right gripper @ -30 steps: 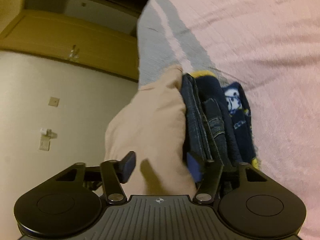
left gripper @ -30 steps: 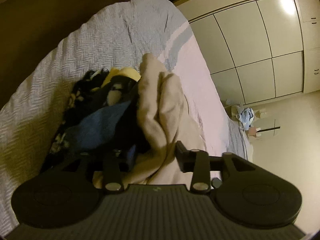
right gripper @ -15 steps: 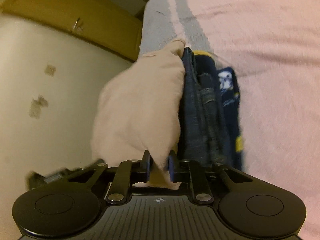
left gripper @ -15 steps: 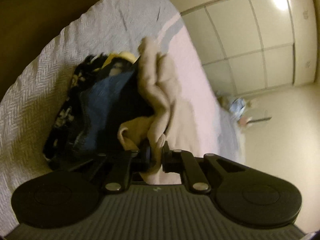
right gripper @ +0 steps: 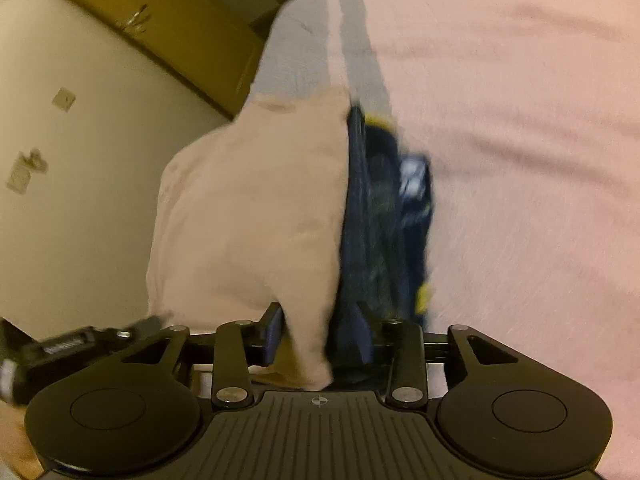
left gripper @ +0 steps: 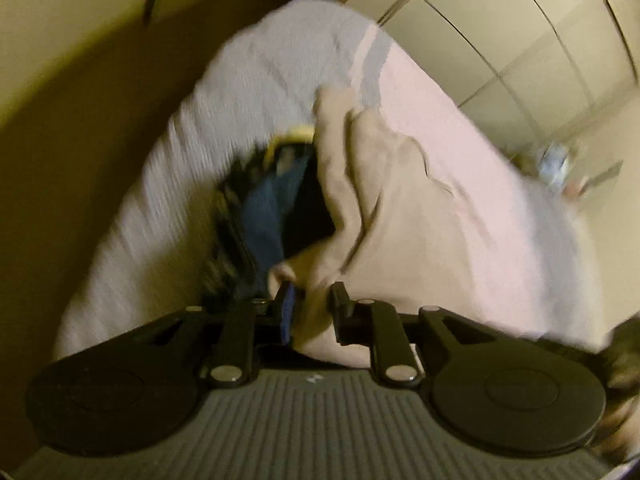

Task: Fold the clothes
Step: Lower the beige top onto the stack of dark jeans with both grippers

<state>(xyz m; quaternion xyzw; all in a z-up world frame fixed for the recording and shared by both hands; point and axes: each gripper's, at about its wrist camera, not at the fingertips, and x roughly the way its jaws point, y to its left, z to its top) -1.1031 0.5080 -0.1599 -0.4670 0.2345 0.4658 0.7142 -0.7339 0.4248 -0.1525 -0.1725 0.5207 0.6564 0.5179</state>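
A beige garment (left gripper: 400, 220) lies draped over a stack of folded dark clothes, jeans (left gripper: 264, 216) among them, on the bed. My left gripper (left gripper: 314, 306) has a bunched edge of the beige garment filling the narrow gap between its pads, and its jaws are opening. In the right wrist view the same beige garment (right gripper: 248, 208) hangs beside the jeans stack (right gripper: 368, 208). My right gripper (right gripper: 318, 328) is opening too. A fold of the garment hangs between its fingers and touches the left pad only, with a dark gap at the right pad. Both views are blurred.
The bed carries a pink cover (right gripper: 520, 160) and a grey-white woven blanket (left gripper: 240, 100) at its far end. Pale wardrobe doors (left gripper: 540, 60) stand beyond the bed. A wooden cabinet (right gripper: 180, 36) hangs on the wall. A black device (right gripper: 80, 344) shows at the lower left.
Both grippers went from wide open to closed on the beige garment's edge, then lifted and rolled. Since half a second ago both jaws stand wider, the right one clearly so.
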